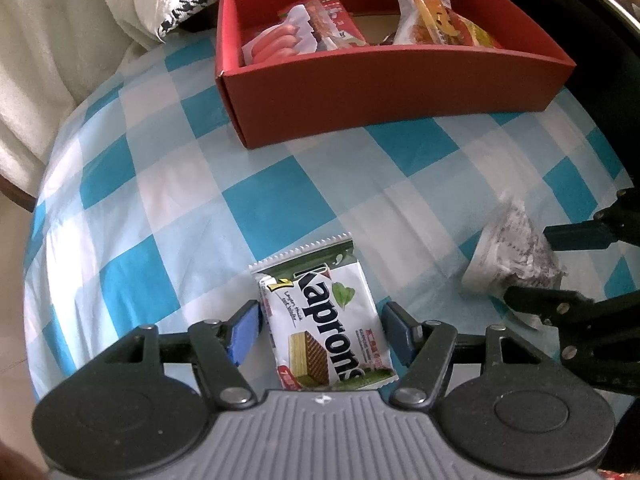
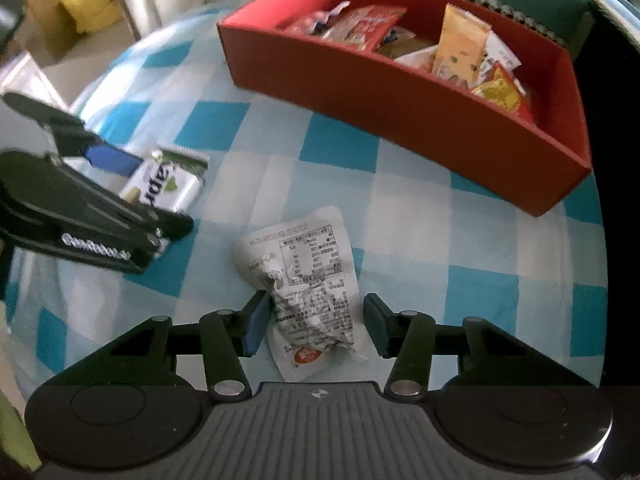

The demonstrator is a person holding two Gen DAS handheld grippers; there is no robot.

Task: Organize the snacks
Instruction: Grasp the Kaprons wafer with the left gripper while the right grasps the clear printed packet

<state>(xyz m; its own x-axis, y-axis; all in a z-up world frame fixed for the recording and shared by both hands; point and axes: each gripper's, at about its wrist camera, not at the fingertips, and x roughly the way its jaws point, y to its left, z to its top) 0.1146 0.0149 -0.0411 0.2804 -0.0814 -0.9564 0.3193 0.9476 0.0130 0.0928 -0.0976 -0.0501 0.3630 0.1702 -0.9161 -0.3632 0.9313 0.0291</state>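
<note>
A white and green Kaprons wafer pack [image 1: 326, 316] lies flat on the blue checked cloth, between the open fingers of my left gripper [image 1: 322, 330]; it also shows in the right wrist view [image 2: 168, 182]. A crumpled white snack packet [image 2: 308, 284] with printed text lies between the open fingers of my right gripper [image 2: 316, 326]; the left pad touches its edge. The same packet shows in the left wrist view [image 1: 508, 256], with the right gripper [image 1: 560, 276] around it. A red box [image 1: 384, 76] holding several snack packs stands behind; it also shows in the right wrist view [image 2: 420, 104].
The table [image 1: 160, 208] is round with a blue and white checked cloth. A white cloth-covered seat [image 1: 60, 40] and a patterned cushion edge lie beyond the box. Cardboard boxes [image 2: 80, 4] stand off the table at the far left.
</note>
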